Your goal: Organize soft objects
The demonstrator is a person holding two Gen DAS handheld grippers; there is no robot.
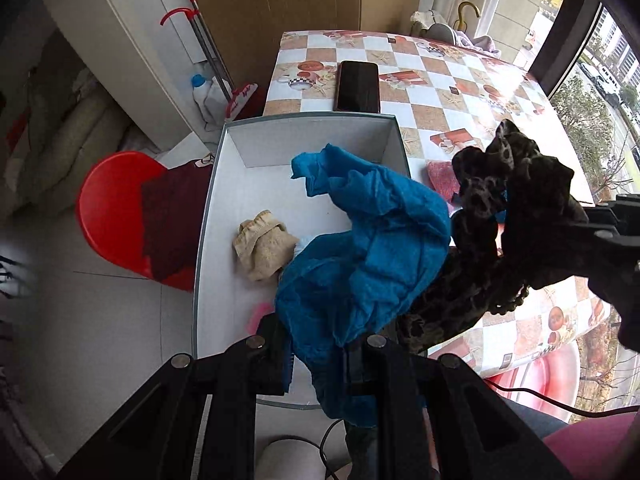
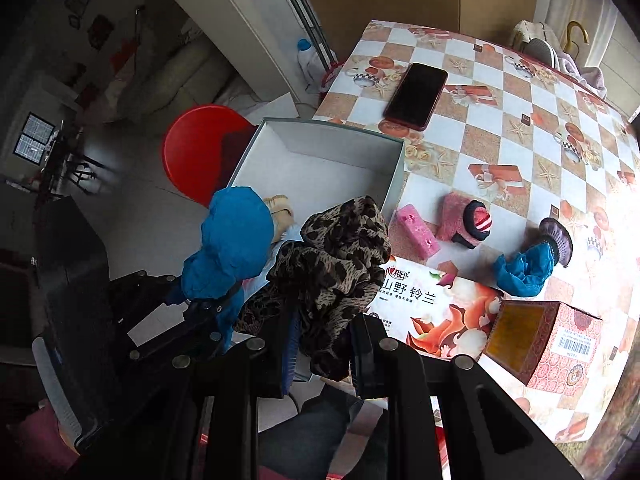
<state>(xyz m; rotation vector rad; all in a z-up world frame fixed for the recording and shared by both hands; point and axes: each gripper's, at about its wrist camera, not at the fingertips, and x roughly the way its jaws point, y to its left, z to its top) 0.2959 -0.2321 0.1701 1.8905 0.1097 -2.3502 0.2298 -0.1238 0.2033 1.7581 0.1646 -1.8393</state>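
My left gripper (image 1: 320,364) is shut on a blue cloth (image 1: 360,248) and holds it over the open white box (image 1: 240,148); the cloth also shows in the right wrist view (image 2: 232,244). My right gripper (image 2: 324,356) is shut on a leopard-print scarf (image 2: 340,256), held at the box's right edge (image 2: 394,192); the scarf also shows in the left wrist view (image 1: 516,216). A beige sock (image 1: 264,246) lies inside the box. A pink sponge (image 2: 412,232), a pink knit piece (image 2: 454,216), a striped sock (image 2: 478,220), a purple sock (image 2: 558,236) and a small blue cloth (image 2: 520,272) lie on the table.
A phone (image 2: 416,96) lies on the checkered table (image 2: 520,128) behind the box. A floral tissue box (image 2: 440,308) and a red patterned carton (image 2: 548,344) stand at the table's front. A red stool (image 1: 116,212) with a dark cloth stands left of the table.
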